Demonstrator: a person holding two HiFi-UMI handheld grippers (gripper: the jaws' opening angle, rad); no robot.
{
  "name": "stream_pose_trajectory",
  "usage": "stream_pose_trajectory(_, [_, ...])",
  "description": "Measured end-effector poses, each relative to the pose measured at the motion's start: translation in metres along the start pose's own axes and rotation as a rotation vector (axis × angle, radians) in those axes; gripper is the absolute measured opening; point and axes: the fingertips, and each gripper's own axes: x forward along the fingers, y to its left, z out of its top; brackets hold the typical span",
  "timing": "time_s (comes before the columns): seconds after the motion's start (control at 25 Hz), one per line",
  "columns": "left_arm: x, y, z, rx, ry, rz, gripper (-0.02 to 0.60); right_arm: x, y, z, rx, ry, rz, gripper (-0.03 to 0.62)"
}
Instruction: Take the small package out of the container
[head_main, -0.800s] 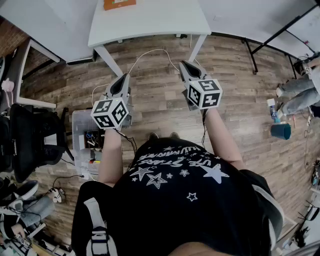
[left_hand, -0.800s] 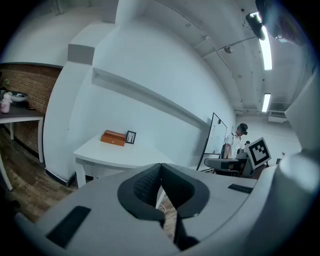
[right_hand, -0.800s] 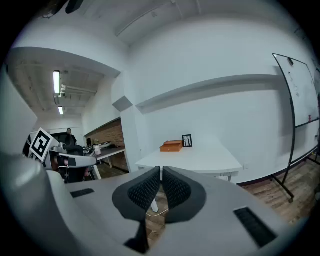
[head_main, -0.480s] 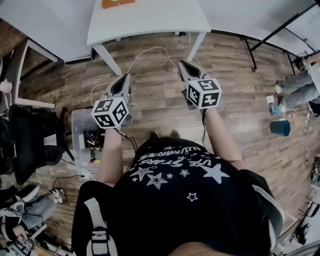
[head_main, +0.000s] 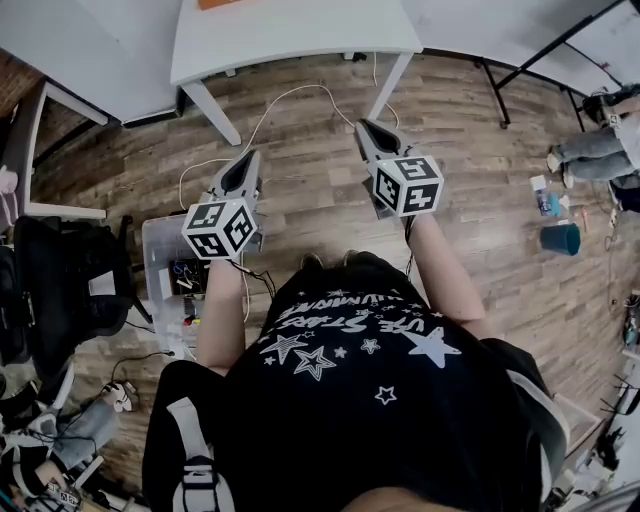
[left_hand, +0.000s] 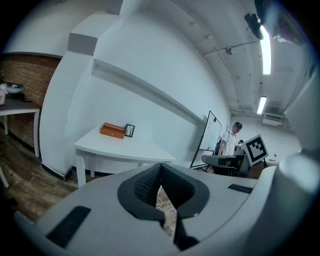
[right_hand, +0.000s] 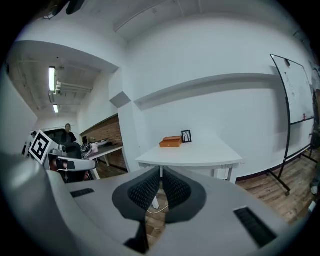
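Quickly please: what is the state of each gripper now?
Left gripper: closed, holding nothing.
Right gripper: closed, holding nothing.

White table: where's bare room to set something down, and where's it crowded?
The white table is bare across its front and right; only the orange box and small picture frame sit at its back edge. Crowded: the floor on the person's left, with the clear bin and chair.

Box (right_hand: 171, 142) on table (right_hand: 200, 154), picture frame (right_hand: 186, 136) just right of it
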Motion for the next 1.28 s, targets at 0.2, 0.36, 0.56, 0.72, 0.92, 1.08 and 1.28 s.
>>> stream_pose_trajectory(0.2, [-0.009, 0.021, 0.003, 0.003, -0.019, 0.004, 0.020, 0.004, 0.009, -0.007, 0.007, 0.003, -0.019, 0.052])
stream_pose_trajectory(0.36, [-0.006, 0.032, -0.002, -0.016, -0.006, 0.014, 0.019, 0.012, 0.007, -0.010, 0.011, 0.016, -0.018, 0.052])
stream_pose_trajectory(0.56, [0.012, 0.047, -0.003, -0.014, 0.018, 0.042, 0.020, 0.038, -0.005, -0.010, 0.026, 0.029, -0.007, 0.052])
stream_pose_trajectory(0.72, [0.033, 0.057, 0.003, 0.000, 0.021, 0.067, 0.020, 0.071, -0.017, -0.009, 0.035, 0.039, 0.034, 0.052])
stream_pose_trajectory(0.92, [0.077, 0.082, 0.021, 0.026, 0.008, 0.127, 0.020, 0.125, -0.050, 0.001, 0.046, 0.045, 0.062, 0.052])
stream_pose_trajectory(1.08, [0.125, 0.105, 0.040, 0.032, 0.015, 0.152, 0.020, 0.173, -0.083, 0.020, 0.059, 0.039, 0.071, 0.052])
stream_pose_trajectory(1.28, [0.193, 0.116, 0.068, 0.038, 0.017, 0.146, 0.020, 0.224, -0.139, 0.060, 0.060, 0.000, 0.060, 0.052])
